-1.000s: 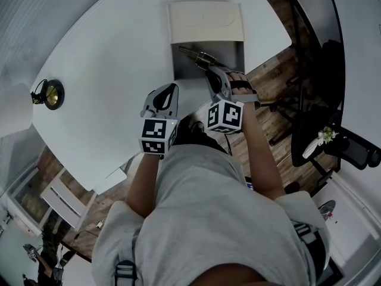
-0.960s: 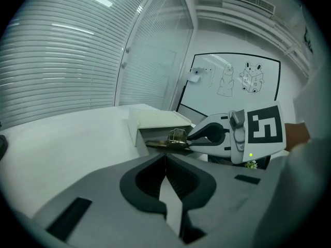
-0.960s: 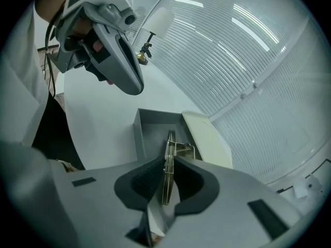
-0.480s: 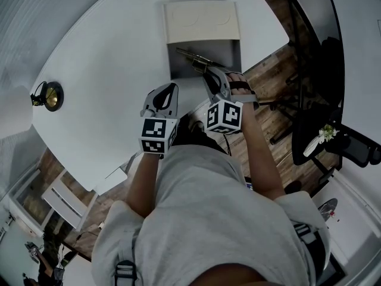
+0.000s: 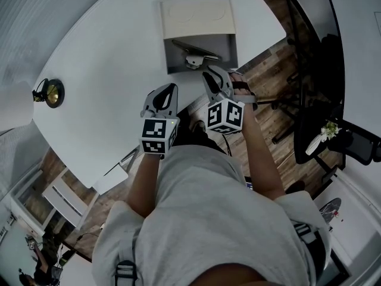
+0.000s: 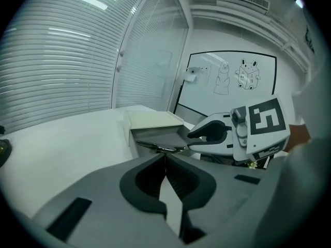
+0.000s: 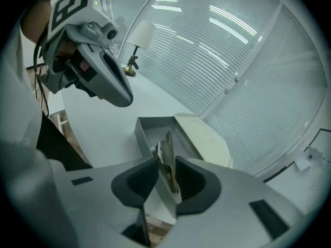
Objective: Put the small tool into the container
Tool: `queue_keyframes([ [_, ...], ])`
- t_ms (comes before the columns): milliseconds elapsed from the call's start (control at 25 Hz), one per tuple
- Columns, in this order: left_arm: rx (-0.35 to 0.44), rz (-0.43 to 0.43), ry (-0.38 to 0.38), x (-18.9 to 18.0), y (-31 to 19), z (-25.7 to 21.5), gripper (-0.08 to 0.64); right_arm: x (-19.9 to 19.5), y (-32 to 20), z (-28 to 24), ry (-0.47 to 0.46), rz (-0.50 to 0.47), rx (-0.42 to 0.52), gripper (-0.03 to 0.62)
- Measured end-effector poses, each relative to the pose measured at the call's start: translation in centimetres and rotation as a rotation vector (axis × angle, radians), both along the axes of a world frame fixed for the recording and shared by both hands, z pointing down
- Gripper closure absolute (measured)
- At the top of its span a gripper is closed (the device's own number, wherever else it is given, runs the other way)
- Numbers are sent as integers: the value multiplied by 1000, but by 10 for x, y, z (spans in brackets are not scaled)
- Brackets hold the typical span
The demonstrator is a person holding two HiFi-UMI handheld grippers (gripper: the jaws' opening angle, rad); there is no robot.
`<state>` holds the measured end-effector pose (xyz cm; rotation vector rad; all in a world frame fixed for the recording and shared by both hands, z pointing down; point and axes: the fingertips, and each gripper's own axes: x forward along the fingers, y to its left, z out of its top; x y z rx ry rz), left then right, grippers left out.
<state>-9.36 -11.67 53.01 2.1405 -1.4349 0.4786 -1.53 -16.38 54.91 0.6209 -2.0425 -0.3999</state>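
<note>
The small metal tool (image 5: 195, 49) lies across the floor of the open grey container (image 5: 227, 45), whose cream lid (image 5: 196, 16) is folded back on the far side. My right gripper (image 5: 208, 75) hovers at the container's near edge. Its jaws stand slightly apart and the tool (image 7: 166, 156) shows in the gap, beyond the tips. My left gripper (image 5: 168, 91) is shut and empty, held over the table to the left of the right one. From the left gripper view the tool (image 6: 160, 148) rests flat in the container (image 6: 155, 136), just below the right gripper's tip (image 6: 190, 135).
A small brass lamp (image 5: 52, 93) stands on the white table (image 5: 107, 58) far to the left. The table edge runs just under both grippers, with wooden floor (image 5: 268, 82) and a dark chair (image 5: 324, 82) to the right. A whiteboard (image 6: 227, 76) hangs on the far wall.
The tool has gone from the right gripper's jaws to lying flat in the container. The right gripper has drawn back a little toward me. The left gripper has held still.
</note>
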Motion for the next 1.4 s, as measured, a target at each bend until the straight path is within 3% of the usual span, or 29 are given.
queue_keyframes([
  [360,68,-35,-21,6,15,-23,537,17,20,-40,-221,186,10,554],
  [680,141,-35,-42,21,38,-47,537,37,50,-71,-542,372,-138,566],
  [1120,187,-53,-22,38,70,-75,535,66,88,-115,-667,418,-53,566],
  [1400,280,-46,-20,49,69,-118,537,80,90,-161,-763,423,26,566],
])
